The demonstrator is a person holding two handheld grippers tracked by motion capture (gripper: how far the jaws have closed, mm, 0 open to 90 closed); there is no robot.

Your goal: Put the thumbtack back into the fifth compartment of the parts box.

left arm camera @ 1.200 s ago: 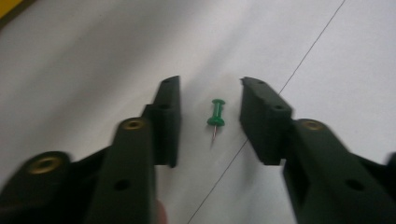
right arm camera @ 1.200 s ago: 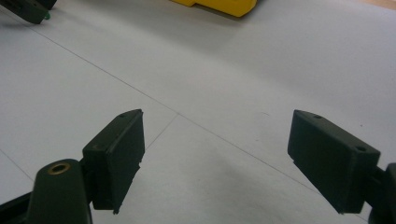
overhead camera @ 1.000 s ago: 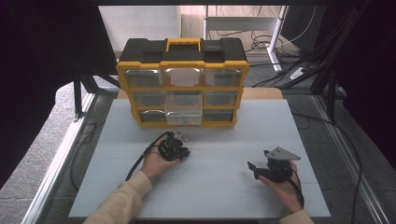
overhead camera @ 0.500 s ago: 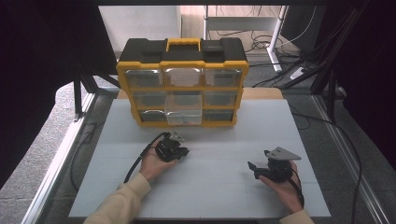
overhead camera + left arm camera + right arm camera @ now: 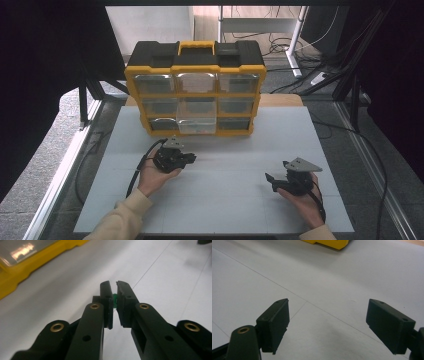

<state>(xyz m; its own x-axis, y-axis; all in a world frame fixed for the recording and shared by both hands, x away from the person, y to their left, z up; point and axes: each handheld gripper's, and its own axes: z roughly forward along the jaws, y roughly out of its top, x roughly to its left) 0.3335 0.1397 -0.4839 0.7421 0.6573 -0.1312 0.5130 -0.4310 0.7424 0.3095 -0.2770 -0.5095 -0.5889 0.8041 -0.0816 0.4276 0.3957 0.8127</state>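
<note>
A yellow and black organiser box (image 5: 195,90) with clear drawers stands at the back of the white table (image 5: 240,150); its middle bottom drawer (image 5: 197,125) sticks out a little. My left gripper (image 5: 189,159) hovers just in front of that drawer, jaws pointing right. In the left gripper view my left gripper (image 5: 113,290) is shut on a small green piece (image 5: 114,299) pinched between the pads. My right gripper (image 5: 270,180) rests low at the front right, jaws pointing left. In the right gripper view my right gripper (image 5: 327,315) stands wide open over bare table.
The box's yellow base (image 5: 30,267) lies at the upper left of the left gripper view, and its corner (image 5: 329,243) at the top of the right gripper view. Metal frame rails (image 5: 60,175) and cables (image 5: 370,150) border the table.
My left gripper has shifted slightly toward the box. The right gripper has stayed where it was.
</note>
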